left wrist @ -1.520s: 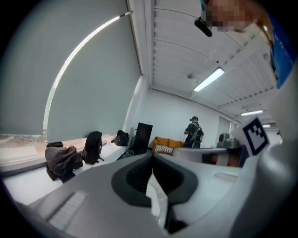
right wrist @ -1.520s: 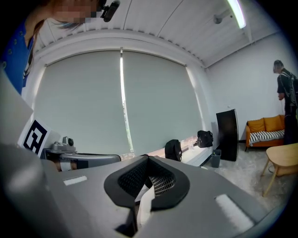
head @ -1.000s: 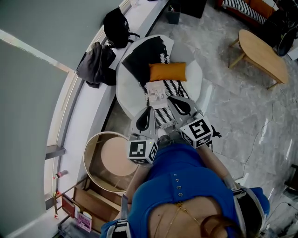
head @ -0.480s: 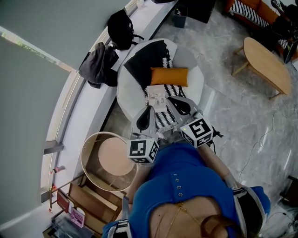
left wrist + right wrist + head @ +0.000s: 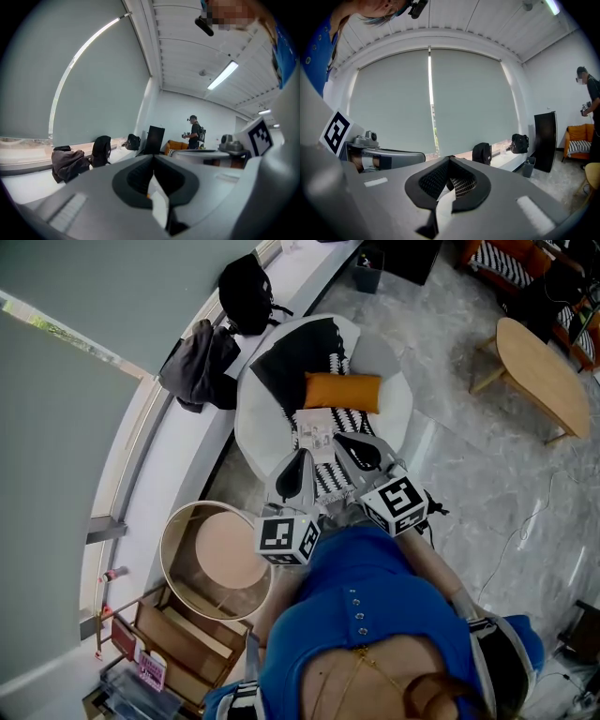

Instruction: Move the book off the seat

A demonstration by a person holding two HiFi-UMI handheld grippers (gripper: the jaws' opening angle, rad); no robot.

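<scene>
A pale book (image 5: 316,433) lies flat on the round white seat (image 5: 266,424), in front of an orange cushion (image 5: 343,390) and a black-and-white patterned one (image 5: 291,360). My left gripper (image 5: 302,457) is shut and empty, with its tip over the seat's front edge just short of the book. My right gripper (image 5: 340,438) is also shut and empty, its tip beside the book's right edge. Neither gripper view shows the book. In them the left gripper (image 5: 152,157) and right gripper (image 5: 449,159) hold their jaws together, pointing across the room.
A round wooden side table (image 5: 221,550) stands left of me. Below it is an open wooden crate (image 5: 178,634). A black backpack (image 5: 246,292) and a grey bag (image 5: 196,367) rest on the window ledge. An oval wooden table (image 5: 541,360) stands far right. A person (image 5: 194,133) stands far off.
Both grippers have edged a little nearer the chair and the book, which now lie lower in the head view. The jaws stay shut.
</scene>
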